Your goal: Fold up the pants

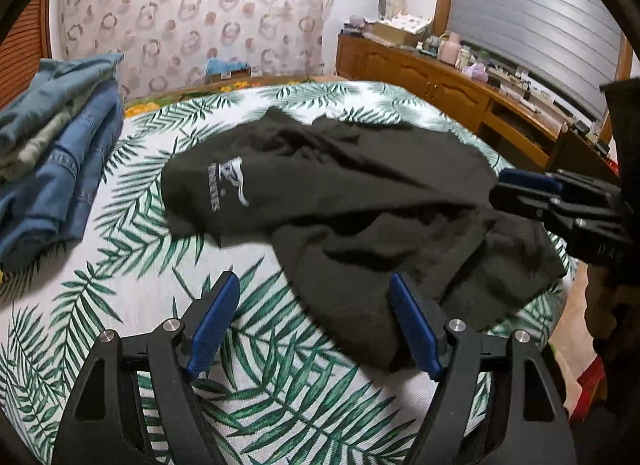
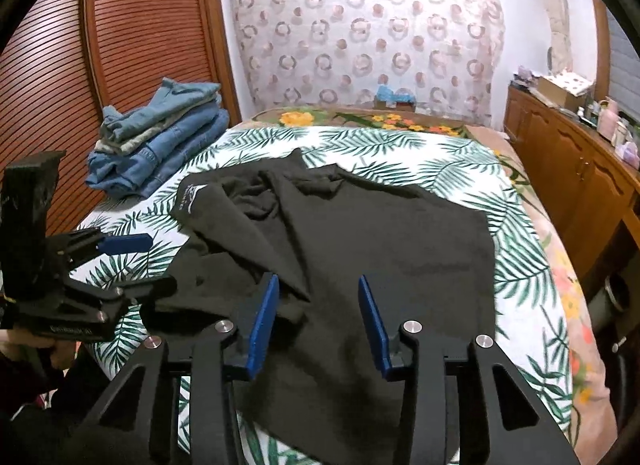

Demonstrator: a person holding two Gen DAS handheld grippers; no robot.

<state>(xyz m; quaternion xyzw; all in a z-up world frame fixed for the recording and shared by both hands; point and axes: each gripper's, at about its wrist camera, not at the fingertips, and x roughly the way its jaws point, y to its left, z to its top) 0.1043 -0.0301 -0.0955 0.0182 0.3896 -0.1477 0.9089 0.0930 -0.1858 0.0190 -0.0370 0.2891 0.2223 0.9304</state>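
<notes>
The black pants (image 2: pixel 360 249) lie crumpled across the middle of the bed (image 2: pixel 460 153), on a leaf-print cover (image 1: pixel 120 305) that shows bare along the bed's left side and in a strip at the near edge. One part of the garment reaches toward the far edge, another bunches down to the near edge under the right gripper. A white logo (image 1: pixel 230 185) with a line of lettering sits on the fabric's left portion; the letters are too blurred to read.

The left gripper (image 1: pixel 316 325) hovers over bare cover at the near edge, its blue fingers (image 1: pixel 212 325) spread wide and holding nothing; the pants' near fold lies just beside its right finger. The right gripper (image 2: pixel 316 325) hangs above the pants near the same edge, fingers parted well apart and closed on nothing, with dark cloth showing between them. In the left view, the right gripper comes in from the right edge over the pants.

A stack of folded jeans (image 2: pixel 160 137) rests at the bed's far left corner, well apart from the black pants. Beyond the bed's far edge a floral blanket (image 2: pixel 380 119) shows, then a curtain (image 2: pixel 360 33) printed with rings. A slatted wooden door (image 2: pixel 120 45) stands left of the bed. A wooden cabinet (image 1: pixel 432 77) runs along the right side, its top crowded with boxes and bottles whose labels cannot be made out.
</notes>
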